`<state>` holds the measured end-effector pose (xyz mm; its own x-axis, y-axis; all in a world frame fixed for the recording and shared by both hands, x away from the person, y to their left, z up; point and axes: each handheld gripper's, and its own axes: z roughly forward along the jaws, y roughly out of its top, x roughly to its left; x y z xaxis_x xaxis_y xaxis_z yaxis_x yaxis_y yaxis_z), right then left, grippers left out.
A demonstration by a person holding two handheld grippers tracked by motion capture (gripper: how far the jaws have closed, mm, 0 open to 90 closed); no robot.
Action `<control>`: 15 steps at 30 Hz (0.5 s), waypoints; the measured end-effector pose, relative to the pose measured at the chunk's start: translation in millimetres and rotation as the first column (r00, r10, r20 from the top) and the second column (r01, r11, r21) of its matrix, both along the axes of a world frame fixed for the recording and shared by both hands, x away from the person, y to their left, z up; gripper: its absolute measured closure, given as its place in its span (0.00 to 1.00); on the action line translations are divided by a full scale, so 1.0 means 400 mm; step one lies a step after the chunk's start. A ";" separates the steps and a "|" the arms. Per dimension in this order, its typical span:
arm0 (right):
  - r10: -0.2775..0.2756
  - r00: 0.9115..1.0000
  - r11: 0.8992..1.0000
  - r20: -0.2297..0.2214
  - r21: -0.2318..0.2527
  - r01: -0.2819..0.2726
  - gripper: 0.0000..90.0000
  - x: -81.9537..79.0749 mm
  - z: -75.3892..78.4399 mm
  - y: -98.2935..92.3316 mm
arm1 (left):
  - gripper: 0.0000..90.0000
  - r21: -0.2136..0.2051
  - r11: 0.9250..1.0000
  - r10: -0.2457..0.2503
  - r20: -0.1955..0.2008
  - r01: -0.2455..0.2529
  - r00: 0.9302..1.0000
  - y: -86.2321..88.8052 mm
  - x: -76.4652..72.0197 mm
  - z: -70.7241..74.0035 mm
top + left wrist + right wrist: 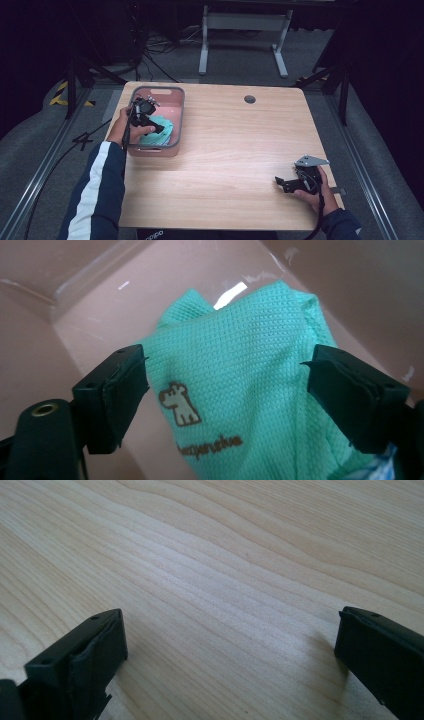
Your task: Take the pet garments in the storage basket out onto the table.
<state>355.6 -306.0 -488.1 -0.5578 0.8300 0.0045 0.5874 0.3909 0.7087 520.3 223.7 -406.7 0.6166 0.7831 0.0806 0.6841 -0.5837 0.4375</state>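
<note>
- the left tool reaches down into the pink rectangular plastic basket at the left rear of the light wooden desk.
- in the left gripper view its jaws stand wide on either side of the mint-green knitted cloth with a small dog logo; the pads do not press on it.
- the cloth lies inside the basket, bunched against its wall.
- the right tool rests low over the desk's near right corner, jaws wide and holding nothing.
</note>
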 end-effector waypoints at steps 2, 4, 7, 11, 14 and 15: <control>0.001 1.000 1.000 0.000 -0.001 -0.001 0.01 0.000 0.000 0.000 | 0.18 -0.025 1.000 0.018 -0.023 -0.018 1.000 -0.002 0.014 -0.008; 0.000 1.000 1.000 -0.001 0.000 0.000 0.01 0.000 0.000 0.000 | 0.18 -0.017 0.999 0.029 -0.048 -0.030 0.998 -0.008 0.025 -0.019; 0.001 1.000 1.000 0.000 0.000 -0.001 0.01 0.000 0.000 0.000 | 0.18 -0.002 0.998 0.070 -0.067 -0.070 0.995 -0.014 0.035 -0.039; 0.001 1.000 1.000 -0.001 0.000 -0.001 0.01 0.000 0.000 0.000 | 0.17 0.082 0.994 0.085 -0.098 -0.077 0.992 -0.028 0.042 -0.058; 0.001 1.000 1.000 -0.001 0.000 -0.001 0.01 0.000 0.000 0.000 | 0.16 0.099 0.991 0.096 -0.102 -0.086 0.990 -0.028 0.046 -0.062; 0.001 1.000 1.000 -0.001 0.000 -0.001 0.01 0.000 0.000 0.000 | 0.16 0.090 0.991 0.106 -0.107 -0.097 0.989 -0.027 0.047 -0.064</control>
<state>355.7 -306.0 -488.1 -0.5583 0.8297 0.0048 0.5876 0.3912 0.7083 539.2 212.8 -432.2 0.5431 0.8354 0.0846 0.7834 -0.5403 0.3072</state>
